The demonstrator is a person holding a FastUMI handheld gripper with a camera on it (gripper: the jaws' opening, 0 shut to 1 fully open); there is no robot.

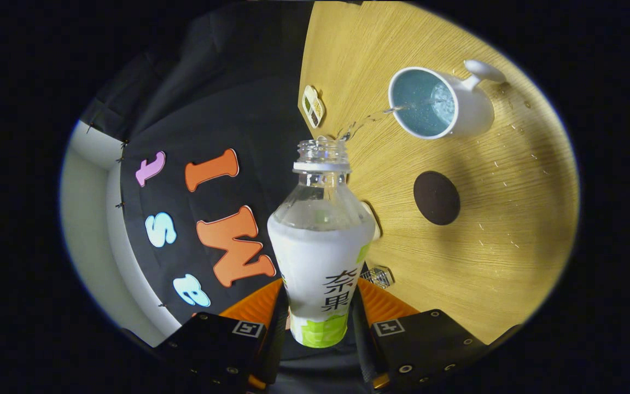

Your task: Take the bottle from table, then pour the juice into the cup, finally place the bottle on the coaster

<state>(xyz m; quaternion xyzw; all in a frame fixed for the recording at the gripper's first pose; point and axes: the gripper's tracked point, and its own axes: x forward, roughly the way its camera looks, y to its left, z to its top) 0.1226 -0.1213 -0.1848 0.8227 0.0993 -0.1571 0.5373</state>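
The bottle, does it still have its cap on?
No: the bottle, held between the gripper fingers, has an open neck, and a thin stream runs from it into the white cup.

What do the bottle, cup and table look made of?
Bottle, held between the tool's fingers: clear glossy plastic, see-through neck. Cup: likely glazed ceramic, smooth white shine. Table: matte wood or laminate, visible grain.

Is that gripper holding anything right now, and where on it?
Yes: the gripper is shut on the bottle, its fingers pressing the lower, labelled part from both sides, while liquid streams into the cup.
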